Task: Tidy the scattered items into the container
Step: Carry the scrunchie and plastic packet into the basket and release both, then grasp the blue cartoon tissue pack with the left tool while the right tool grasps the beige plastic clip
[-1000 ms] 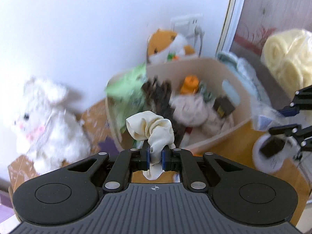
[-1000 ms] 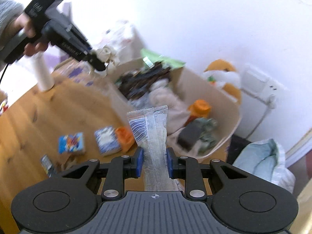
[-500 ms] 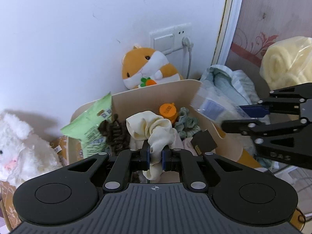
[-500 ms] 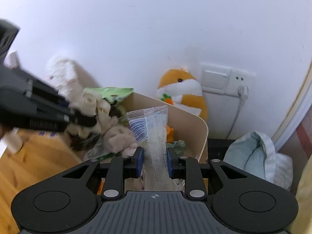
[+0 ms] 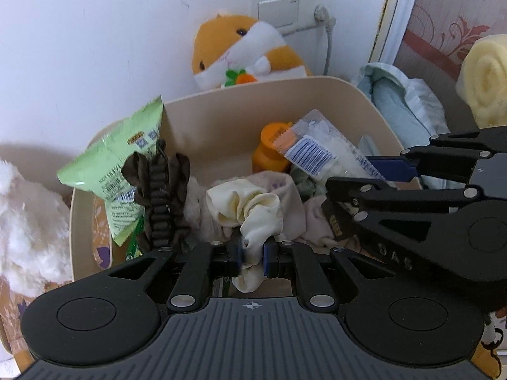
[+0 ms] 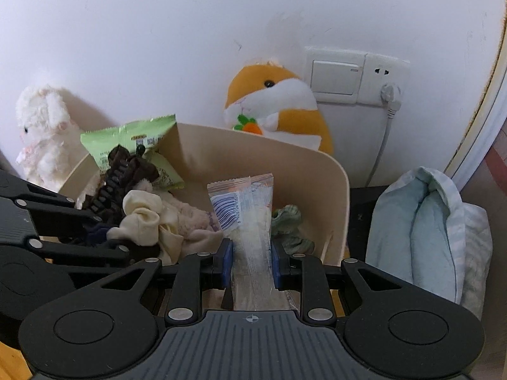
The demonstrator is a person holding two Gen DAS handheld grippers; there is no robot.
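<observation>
A beige bin (image 5: 221, 117) (image 6: 253, 152) stands against the wall, holding a green snack packet (image 5: 111, 164), a dark brown hair clip (image 5: 160, 196), an orange bottle (image 5: 269, 155) and soft cloths. My left gripper (image 5: 252, 251) is shut on a cream scrunchie (image 5: 250, 209), held over the bin's middle; the scrunchie also shows in the right wrist view (image 6: 142, 218). My right gripper (image 6: 252, 259) is shut on a clear plastic packet (image 6: 250, 215) with a barcode, held over the bin's right side; the packet also shows in the left wrist view (image 5: 320, 152).
An orange hamster plush (image 6: 275, 101) sits behind the bin below a wall socket (image 6: 355, 76). A white bunny plush (image 6: 44, 133) stands left of the bin. A pale blue bundle (image 6: 427, 234) lies to the right. A yellow foam roll (image 5: 484, 85) is far right.
Both grippers have moved from over the table in above the bin, each still holding its item. The right gripper now sits close beside the left one.
</observation>
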